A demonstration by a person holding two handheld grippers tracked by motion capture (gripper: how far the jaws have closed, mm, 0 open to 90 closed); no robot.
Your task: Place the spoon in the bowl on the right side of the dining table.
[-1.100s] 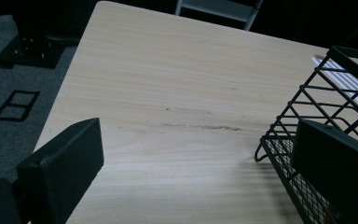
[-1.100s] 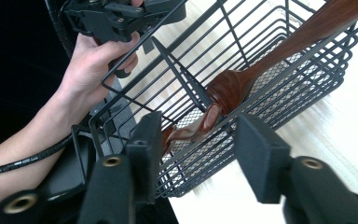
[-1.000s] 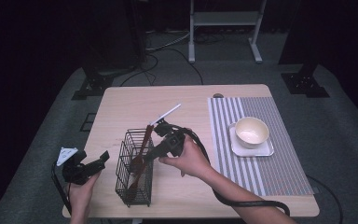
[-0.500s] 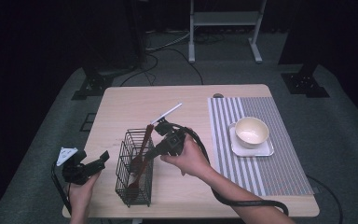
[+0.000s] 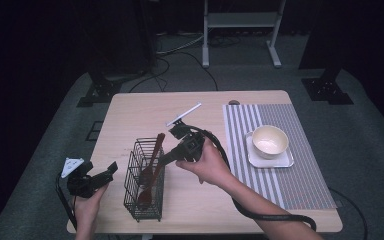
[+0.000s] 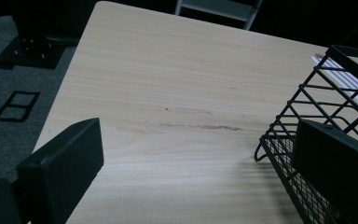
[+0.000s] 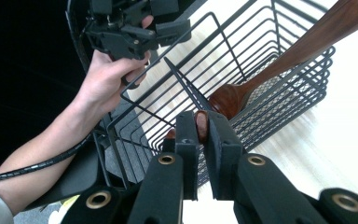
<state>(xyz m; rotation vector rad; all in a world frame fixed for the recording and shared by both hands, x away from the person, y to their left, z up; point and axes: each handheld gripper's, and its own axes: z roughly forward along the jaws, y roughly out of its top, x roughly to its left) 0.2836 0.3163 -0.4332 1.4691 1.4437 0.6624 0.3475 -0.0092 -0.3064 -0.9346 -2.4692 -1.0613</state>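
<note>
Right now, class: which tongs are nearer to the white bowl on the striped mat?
Right. The right tongs sit mid-table, shut on a wooden utensil in the wire basket, left of the white bowl. The left tongs hang open at the table's left edge, beyond the basket.

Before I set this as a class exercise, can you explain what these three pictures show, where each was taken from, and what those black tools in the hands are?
A person sits at a wooden table with a hand-held two-jaw gripper in each hand. The high view looks down from above; the other two come from cameras riding on each gripper.

On the table stand a black wire basket holding two wooden spoons, a white stick-like utensil and a striped placemat with a cream bowl on a small tray.

The right gripper is shut on the handle of one wooden spoon above the basket; its jaws have just closed. The left gripper is open, holding nothing, beside the basket.
</note>
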